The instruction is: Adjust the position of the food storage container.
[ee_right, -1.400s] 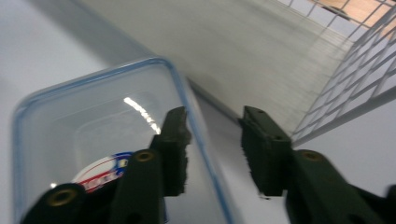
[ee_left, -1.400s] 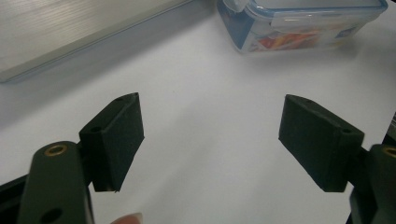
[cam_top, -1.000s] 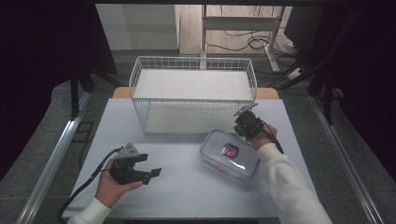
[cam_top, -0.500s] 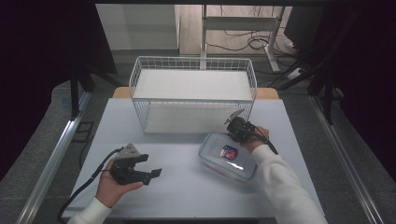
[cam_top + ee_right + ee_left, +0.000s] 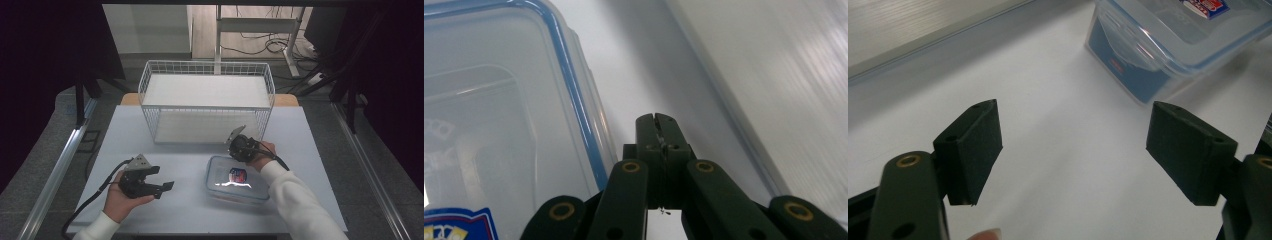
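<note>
On the white worktop [image 5: 190, 165] lies a clear plastic box [image 5: 237, 180] with a blue-edged lid and a small red and blue label on top. In the high view it sits at about four o'clock from the middle of the worktop, a little in front of the white wire basket [image 5: 207, 102], which stands at twelve o'clock and is apart from the box.

The right tongs [image 5: 234, 138] are at the far edge of the box, about twelve o'clock from its label, and the right hand [image 5: 260, 152] holds them just above the lid's far corner. In the right gripper view the two black jaws are pressed together with nothing between them, and their tips stand just beside the blue rim of the lid [image 5: 574, 95], over the bare worktop. I cannot tell if they touch the rim.

The left tongs [image 5: 162, 186] are at about nine o'clock from the box, well apart from it, in the left hand [image 5: 122, 200], and point toward the box. In the left gripper view the jaws stand wide apart and empty, with the box [image 5: 1178, 45] beyond them at one o'clock.
</note>
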Demonstrator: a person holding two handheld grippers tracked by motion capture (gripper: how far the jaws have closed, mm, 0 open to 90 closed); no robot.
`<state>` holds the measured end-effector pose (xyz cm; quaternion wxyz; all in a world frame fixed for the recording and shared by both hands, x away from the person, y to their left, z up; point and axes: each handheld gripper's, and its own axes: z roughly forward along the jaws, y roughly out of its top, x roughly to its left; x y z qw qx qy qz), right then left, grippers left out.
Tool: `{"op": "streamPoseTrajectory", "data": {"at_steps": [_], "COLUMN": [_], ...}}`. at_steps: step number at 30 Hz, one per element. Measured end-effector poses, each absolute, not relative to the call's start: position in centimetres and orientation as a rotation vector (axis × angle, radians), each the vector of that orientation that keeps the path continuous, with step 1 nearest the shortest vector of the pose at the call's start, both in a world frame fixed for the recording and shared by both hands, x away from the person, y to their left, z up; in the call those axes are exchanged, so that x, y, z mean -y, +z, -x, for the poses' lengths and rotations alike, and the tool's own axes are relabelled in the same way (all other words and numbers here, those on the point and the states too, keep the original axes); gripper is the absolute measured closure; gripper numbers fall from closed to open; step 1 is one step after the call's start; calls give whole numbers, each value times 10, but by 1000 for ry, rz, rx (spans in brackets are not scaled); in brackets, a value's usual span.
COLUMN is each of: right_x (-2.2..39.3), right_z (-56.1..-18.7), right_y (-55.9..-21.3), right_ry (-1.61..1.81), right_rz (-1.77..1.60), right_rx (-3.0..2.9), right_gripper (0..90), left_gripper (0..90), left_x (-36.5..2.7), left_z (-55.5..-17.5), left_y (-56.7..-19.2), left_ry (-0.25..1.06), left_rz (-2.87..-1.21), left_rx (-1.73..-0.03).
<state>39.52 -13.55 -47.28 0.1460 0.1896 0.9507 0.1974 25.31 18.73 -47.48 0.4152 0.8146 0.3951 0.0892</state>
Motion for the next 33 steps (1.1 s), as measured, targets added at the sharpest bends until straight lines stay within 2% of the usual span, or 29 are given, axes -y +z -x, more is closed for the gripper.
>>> {"op": "streamPoseTrajectory", "data": {"at_steps": [13,18,25,28,33], "right_x": [120,127,170,184,232], "right_z": [-381,-376,-350,-342,-318], "right_y": [-474,-461,-440,-437,-439], "right_ry": [605,706,889,929,962], "right_rz": [-473,-548,-752,-799,-962], "right_rx": [-2778,-2712,-2564,-2533,-2439], "right_gripper": [891,890,890,890,890], "left_gripper": [221,221,222,222,222], "left_x": [-187,-189,-191,-191,-191], "left_z": [-254,-254,-255,-255,-256], "left_y": [-475,-474,-476,-477,-480], "left_ry": [227,226,220,220,218], "left_rz": [-2052,-2042,-2036,-2037,-2044], "left_rx": [-993,-1000,-1009,-1013,-1026]}}
